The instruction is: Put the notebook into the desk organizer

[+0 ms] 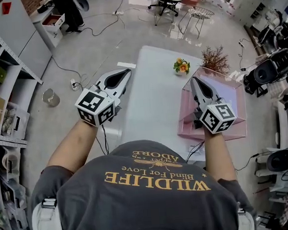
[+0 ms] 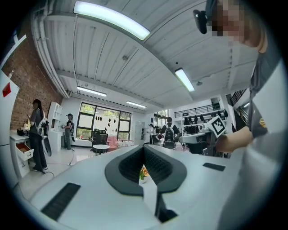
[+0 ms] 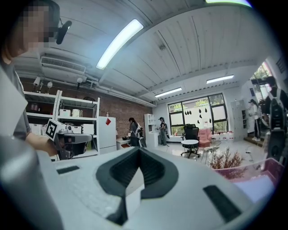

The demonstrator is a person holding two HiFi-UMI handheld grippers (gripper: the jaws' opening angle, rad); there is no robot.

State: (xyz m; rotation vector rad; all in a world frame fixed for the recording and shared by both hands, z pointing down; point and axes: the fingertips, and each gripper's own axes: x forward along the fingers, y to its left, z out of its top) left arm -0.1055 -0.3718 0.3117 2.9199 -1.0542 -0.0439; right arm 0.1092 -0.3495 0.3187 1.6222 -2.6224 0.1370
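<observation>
currently left gripper, right gripper pressed together, empty. lilac notebook seemingly flat in organizer under right fingers; likely light, stiff; pinch edge.

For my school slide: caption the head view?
Left gripper and right gripper, both shut, near white table with pink organizer.

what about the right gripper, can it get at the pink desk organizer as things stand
Probably yes. In the head view the right gripper hangs over the pink desk organizer with nothing between them. Its jaws are shut, so it would have to open before gripping a wall.
</observation>
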